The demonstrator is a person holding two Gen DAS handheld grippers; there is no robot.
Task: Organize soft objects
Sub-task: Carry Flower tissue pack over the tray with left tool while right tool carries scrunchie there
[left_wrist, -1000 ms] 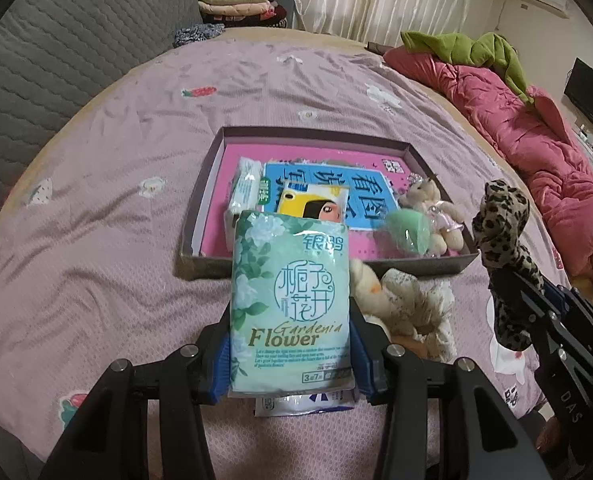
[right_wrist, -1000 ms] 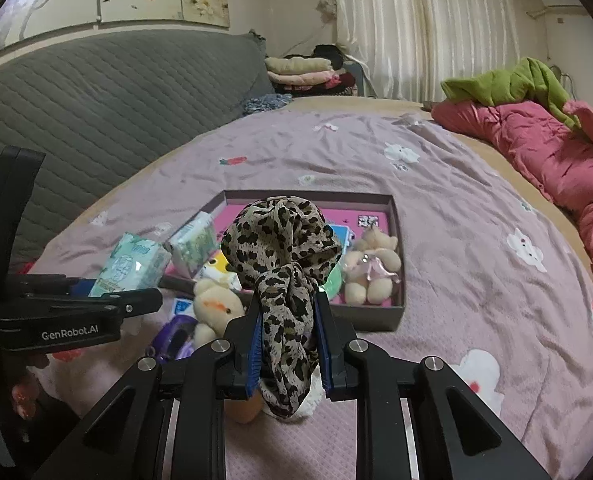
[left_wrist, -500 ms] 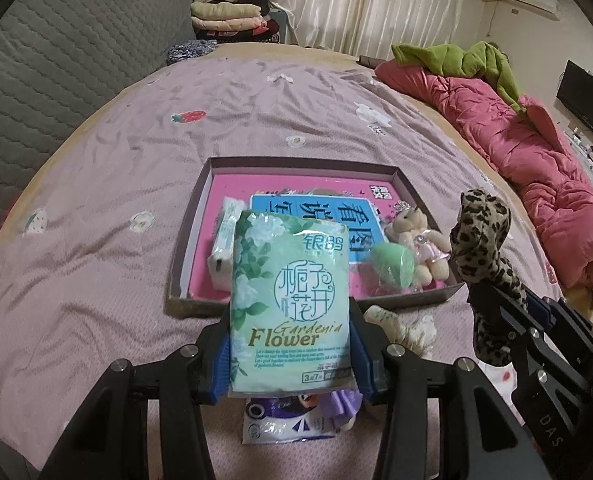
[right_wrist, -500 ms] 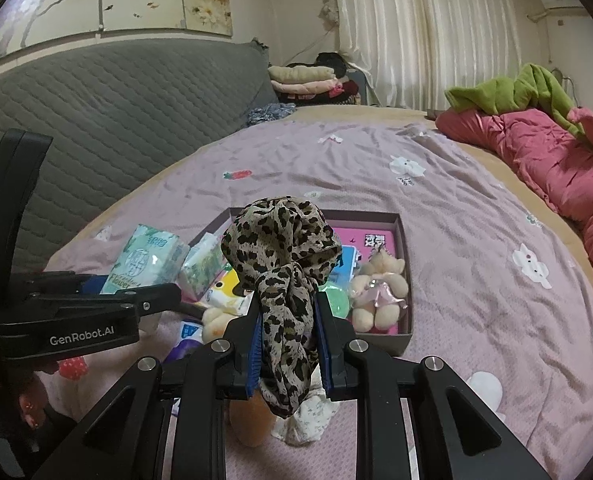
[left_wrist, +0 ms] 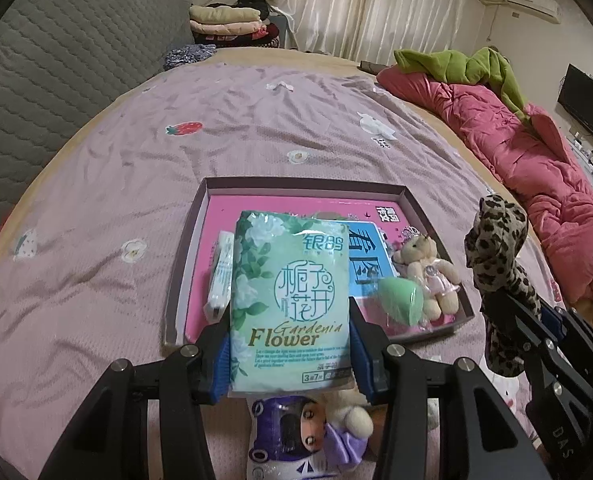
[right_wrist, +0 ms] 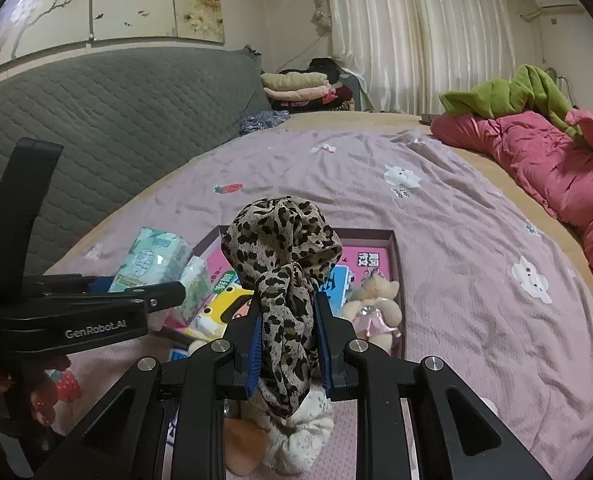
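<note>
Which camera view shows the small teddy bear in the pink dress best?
The left wrist view: the teddy bear lies wholly visible in the box, beside the green sponge. In the right wrist view the leopard scarf and a gripper finger hide part of it.

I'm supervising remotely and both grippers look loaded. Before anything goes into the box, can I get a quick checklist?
1. Left gripper clamped on the green tissue pack: ok.
2. Right gripper clamped on the leopard scarf: ok.
3. Bare floor left in the box: ok, at the far end.
4. Teddy bear and green sponge clear of that area: ok.
5. Grippers apart from each other: ok.
6. Scarf's tail clear of the toys below: cannot tell.
</note>
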